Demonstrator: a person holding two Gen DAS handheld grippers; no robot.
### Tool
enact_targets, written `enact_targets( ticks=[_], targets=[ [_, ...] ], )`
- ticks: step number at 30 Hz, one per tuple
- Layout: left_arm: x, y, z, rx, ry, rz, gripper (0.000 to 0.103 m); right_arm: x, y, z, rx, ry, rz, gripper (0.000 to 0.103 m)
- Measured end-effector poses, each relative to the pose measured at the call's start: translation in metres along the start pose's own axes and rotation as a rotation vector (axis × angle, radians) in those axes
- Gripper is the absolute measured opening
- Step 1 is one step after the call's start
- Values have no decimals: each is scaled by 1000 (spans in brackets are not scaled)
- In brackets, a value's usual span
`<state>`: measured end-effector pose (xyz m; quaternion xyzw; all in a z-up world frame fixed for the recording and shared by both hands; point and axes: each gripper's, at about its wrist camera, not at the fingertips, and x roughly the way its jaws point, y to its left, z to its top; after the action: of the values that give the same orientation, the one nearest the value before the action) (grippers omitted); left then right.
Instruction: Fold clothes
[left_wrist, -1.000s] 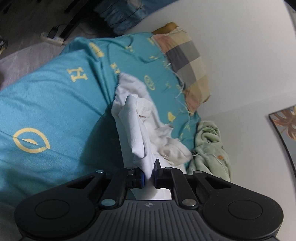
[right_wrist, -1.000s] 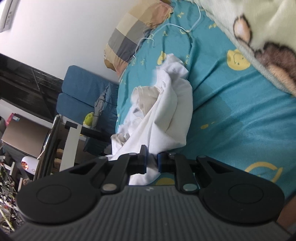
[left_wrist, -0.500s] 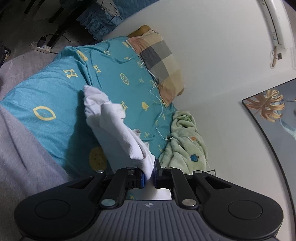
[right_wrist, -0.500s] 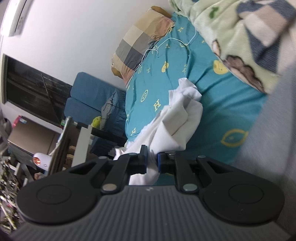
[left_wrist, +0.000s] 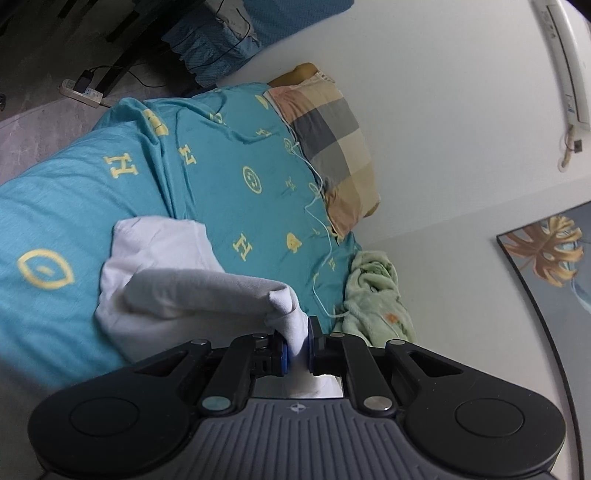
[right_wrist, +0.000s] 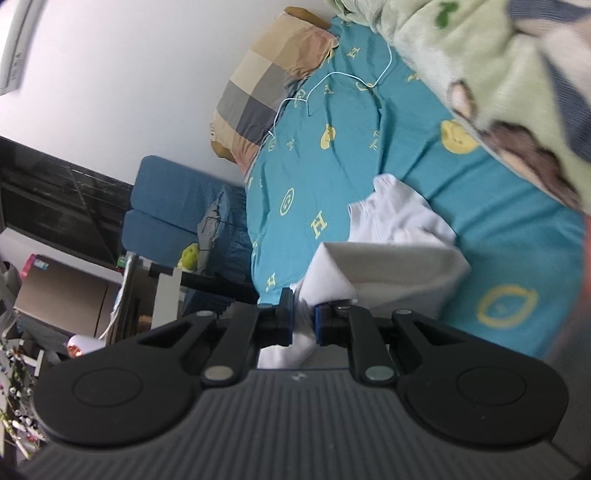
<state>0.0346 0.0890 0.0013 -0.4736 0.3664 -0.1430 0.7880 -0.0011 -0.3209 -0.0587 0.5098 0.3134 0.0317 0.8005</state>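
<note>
Bedroom, with a bed under a teal cotton sheet printed with yellow motifs (left_wrist: 229, 192); on it lies the white cotton garment (left_wrist: 173, 280), near the foot end and well apart from the checked pillow (left_wrist: 332, 147) and the crumpled green fleece blanket (left_wrist: 376, 295). The left gripper (left_wrist: 297, 345) and right gripper (right_wrist: 303, 321) each pinch a bunched edge of it, and the step appears to be spreading the cloth before the first fold, so the next move calls for drawing both edges apart and laying them flat. Compared with half a second ago, the garment hangs less and rests lower and wider on the sheet.
</note>
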Motion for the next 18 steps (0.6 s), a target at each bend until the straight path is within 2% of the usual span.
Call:
enact_targets(
  ticks=[6,9,14,18],
  targets=[
    [86,2,46,-7,18,55,10,72,-1,46,26,13,-71,14],
    [130,10,64,22,48,111,11,109,-13,63,42,43,-126,14],
    [189,43,83,69,79,173,11,165,-40,76,56,90,-163,15],
    [217,67,91,66,113,201,11,193,-54,78,33,129,-201,16]
  ],
)
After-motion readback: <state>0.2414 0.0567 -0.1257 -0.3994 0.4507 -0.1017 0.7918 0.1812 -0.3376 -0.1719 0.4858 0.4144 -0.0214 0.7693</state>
